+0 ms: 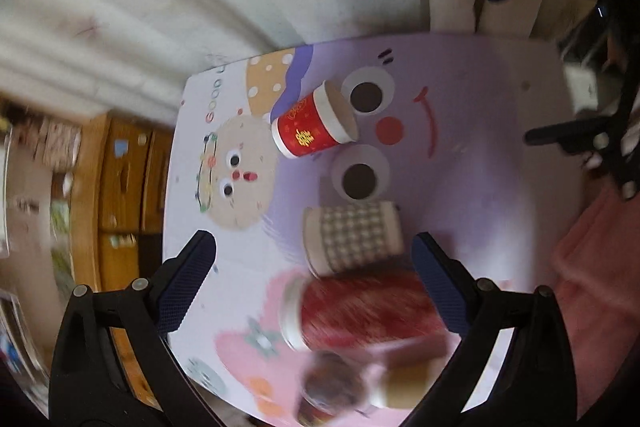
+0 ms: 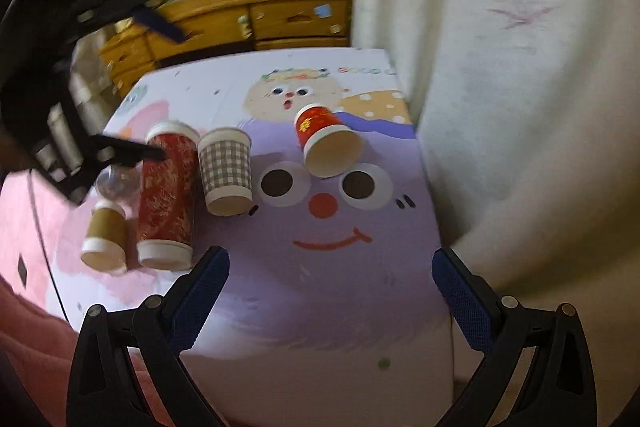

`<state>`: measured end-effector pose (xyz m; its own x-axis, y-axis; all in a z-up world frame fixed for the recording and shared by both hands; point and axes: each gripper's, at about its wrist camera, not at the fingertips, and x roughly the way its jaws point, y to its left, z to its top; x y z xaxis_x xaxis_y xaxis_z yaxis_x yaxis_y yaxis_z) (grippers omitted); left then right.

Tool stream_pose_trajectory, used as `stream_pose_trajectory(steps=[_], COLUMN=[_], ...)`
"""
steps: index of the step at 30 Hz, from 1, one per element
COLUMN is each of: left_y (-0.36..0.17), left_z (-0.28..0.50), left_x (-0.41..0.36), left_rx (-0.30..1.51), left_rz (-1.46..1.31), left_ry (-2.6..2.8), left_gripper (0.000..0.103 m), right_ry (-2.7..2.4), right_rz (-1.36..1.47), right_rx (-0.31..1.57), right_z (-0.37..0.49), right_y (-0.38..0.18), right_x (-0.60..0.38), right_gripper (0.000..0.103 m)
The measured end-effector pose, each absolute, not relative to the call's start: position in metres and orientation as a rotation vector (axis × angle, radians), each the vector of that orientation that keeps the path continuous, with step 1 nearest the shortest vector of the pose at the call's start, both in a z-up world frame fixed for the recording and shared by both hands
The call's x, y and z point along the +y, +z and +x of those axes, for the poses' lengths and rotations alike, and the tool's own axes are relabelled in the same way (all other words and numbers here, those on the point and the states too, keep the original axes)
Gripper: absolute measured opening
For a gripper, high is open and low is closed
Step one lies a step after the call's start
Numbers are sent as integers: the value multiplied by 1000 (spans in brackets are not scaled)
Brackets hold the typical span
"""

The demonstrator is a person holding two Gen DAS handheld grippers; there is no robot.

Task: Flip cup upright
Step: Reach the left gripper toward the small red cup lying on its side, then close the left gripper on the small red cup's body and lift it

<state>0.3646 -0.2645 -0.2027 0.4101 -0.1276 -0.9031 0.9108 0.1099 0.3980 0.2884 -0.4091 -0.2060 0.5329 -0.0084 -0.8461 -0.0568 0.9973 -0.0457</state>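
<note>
— Where are the cups?
— All on their sides on the table: a red cup toward the far edge by the curtain, then a checked cup, a tall red cup and a brown cup.
— Your grippers?
— My left gripper is spread wide over the checked cup and tall red cup. My right gripper gapes wide, holding nothing.

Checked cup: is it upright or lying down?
Lying down. The checked cup rests on its side on the table, open mouth facing the right wrist camera.

Paper cups: 4, all lying — tall red, checked, short red, brown. Clear glass: 1.
</note>
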Motion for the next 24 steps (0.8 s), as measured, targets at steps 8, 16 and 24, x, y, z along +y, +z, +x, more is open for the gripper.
stream_pose_trajectory(steps=[8, 16, 24], left_y=[-268, -313, -351], left_z=[401, 427, 434], left_x=[-299, -334, -356], left_rx=[715, 702, 688], left_rz=[1431, 1502, 1592], left_ry=[-1018, -1154, -1258], left_gripper=[97, 97, 97], right_ry=[177, 259, 213], right_rz=[-198, -145, -99], right_rx=[1039, 1069, 1120], right_z=[331, 355, 365], right_y=[-259, -298, -326], right_x=[-398, -401, -415], right_gripper=[103, 103, 103])
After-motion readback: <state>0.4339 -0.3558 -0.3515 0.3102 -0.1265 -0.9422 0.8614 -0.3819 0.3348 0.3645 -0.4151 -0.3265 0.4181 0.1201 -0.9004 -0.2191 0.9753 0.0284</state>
